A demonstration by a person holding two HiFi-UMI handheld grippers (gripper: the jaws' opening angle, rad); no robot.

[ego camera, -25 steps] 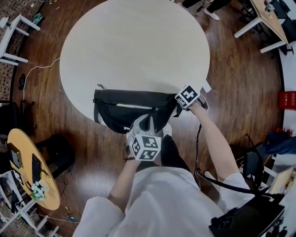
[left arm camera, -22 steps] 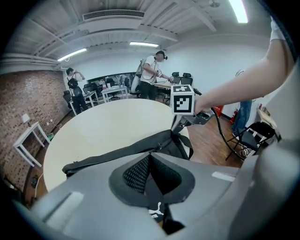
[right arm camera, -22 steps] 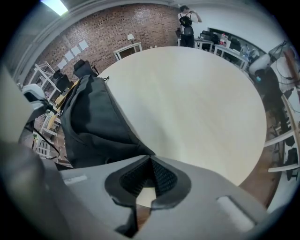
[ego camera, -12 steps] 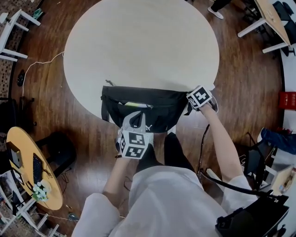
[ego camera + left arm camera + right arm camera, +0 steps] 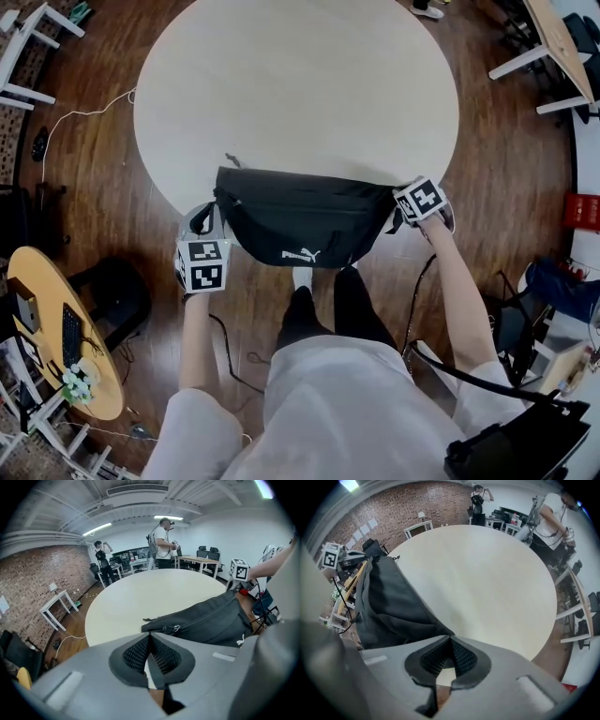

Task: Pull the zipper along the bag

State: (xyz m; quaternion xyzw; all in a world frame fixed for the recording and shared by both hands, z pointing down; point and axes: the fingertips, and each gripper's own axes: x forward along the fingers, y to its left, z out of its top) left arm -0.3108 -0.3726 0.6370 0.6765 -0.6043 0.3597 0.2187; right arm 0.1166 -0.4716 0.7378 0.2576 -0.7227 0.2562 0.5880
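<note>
To run the zip cleanly, the right gripper should anchor the black fabric waist bag taut. Any pull should go straight along the teeth, low over the round pale table. Its fingers are clenched, seemingly pinching the bag's right corner. The left gripper is clamped together on nothing. The small metal zipper pull lies just beyond its fingertips, at the bag's left end, apparently at its stop.
</note>
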